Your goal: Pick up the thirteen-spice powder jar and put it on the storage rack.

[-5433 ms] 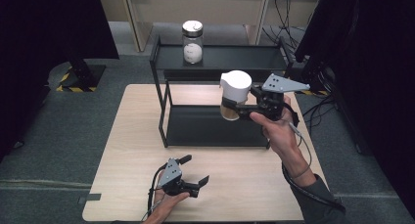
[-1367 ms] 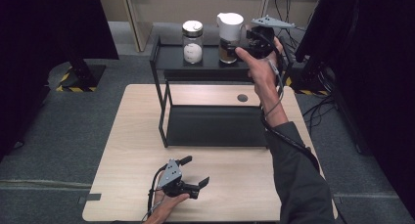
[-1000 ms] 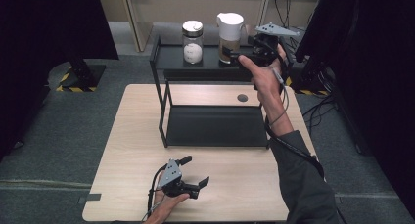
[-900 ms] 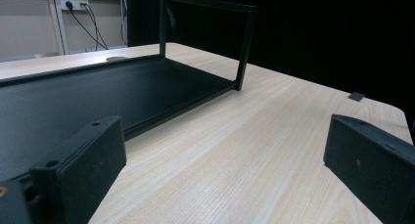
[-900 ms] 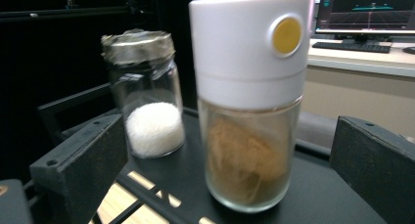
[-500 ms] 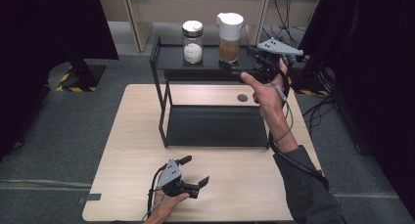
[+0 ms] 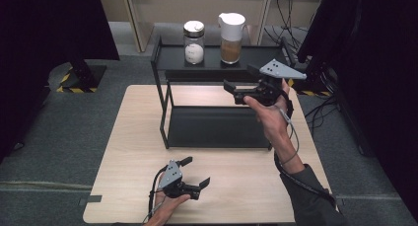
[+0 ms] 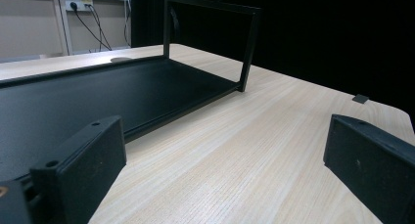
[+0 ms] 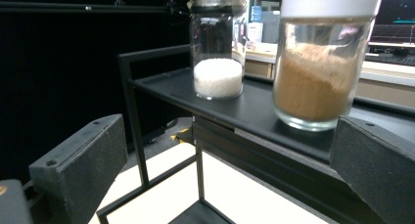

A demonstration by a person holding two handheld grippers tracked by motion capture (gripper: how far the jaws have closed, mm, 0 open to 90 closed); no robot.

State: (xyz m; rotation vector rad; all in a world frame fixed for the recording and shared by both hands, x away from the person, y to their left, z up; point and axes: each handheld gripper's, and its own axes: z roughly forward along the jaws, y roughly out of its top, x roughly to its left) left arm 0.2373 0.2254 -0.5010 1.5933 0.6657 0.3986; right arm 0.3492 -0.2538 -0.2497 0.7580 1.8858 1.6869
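The jar of brown powder [image 7: 230, 37] with a white lid stands on the top shelf of the black rack [image 7: 217, 63], just beside a glass jar of white grains [image 7: 193, 42]. The right gripper [image 7: 235, 92] hangs in front of that shelf, jaws wide apart and empty. The left gripper [image 7: 195, 172] rests low over the wooden table [image 7: 133, 137] near its front edge, also spread open with nothing between its jaws.
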